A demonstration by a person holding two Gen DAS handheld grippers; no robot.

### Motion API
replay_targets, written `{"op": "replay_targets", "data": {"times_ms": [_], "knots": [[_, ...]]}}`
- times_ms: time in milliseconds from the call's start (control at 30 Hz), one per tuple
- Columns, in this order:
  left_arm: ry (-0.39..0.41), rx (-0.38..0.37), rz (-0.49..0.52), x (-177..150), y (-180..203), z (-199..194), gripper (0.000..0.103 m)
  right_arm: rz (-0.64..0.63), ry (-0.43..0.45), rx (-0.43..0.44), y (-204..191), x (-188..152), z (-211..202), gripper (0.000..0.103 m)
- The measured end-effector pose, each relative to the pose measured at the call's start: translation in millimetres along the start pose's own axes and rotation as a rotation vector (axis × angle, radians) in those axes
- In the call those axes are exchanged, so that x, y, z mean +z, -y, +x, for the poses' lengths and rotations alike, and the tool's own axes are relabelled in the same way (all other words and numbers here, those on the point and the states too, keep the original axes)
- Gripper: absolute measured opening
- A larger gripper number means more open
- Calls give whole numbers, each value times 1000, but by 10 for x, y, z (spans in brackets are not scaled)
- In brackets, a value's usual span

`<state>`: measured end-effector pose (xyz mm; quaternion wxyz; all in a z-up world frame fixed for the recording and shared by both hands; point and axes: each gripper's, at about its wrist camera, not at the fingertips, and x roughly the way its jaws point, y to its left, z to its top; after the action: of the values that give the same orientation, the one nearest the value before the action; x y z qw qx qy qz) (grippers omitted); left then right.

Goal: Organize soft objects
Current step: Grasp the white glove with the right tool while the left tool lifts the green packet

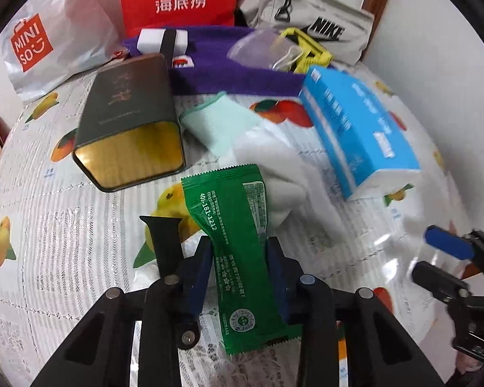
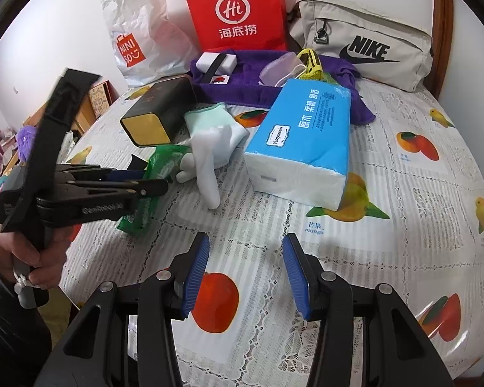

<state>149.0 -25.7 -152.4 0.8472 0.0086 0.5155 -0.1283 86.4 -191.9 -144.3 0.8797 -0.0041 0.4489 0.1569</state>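
Green sachet point(image 1: 238, 251) upright, overlapping white glove point(image 1: 274, 167)

Green sachet point(image 1: 238, 251), blue tissue pack point(image 1: 358, 132), purple towel point(image 1: 229, 71), fruit-printed white tablecloth point(image 2: 403, 193).

table point(image 2: 403, 167) covered with fruit-print lace cloth. lying on it: dark tin point(image 2: 159, 113) on its side, white glove point(image 2: 209, 148), blue tissue pack point(image 2: 303, 142), purple towel point(image 2: 242, 77); miniso bag point(image 2: 138, 48), red paper bag point(image 2: 238, 13) and beige pouch point(image 2: 364, 45) at the rear.

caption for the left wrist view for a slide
Left gripper closed on a green foil sachet above the fruit-print tablecloth.
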Motion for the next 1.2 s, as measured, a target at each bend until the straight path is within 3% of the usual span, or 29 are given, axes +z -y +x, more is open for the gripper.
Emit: {"op": "replay_targets", "data": {"times_ms": [167, 400, 667, 967, 1133, 1167, 1200], "knots": [[46, -38, -29, -7, -135, -258, 32, -5, 14, 9, -48, 36, -5, 47], [92, 15, -86, -48, -443, -503, 32, -92, 73, 34, -334, 241, 72, 47], [86, 37, -164, -148, -869, -475, 32, -185, 129, 23, -667, 498, 334, 47], [71, 47, -207, -202, -1165, -362, 32, -263, 75, -39, -943, 724, 791, 48], [71, 36, -207, -207, -1203, -343, 32, -235, 30, -54, -927, 733, 1012, 51], [71, 33, -205, -205, -1200, -335, 32, -219, 20, -49, -906, 729, 1043, 47], [69, 31, -204, -200, -1202, -326, 32, -213, 14, -48, -896, 724, 1065, 33]]}}
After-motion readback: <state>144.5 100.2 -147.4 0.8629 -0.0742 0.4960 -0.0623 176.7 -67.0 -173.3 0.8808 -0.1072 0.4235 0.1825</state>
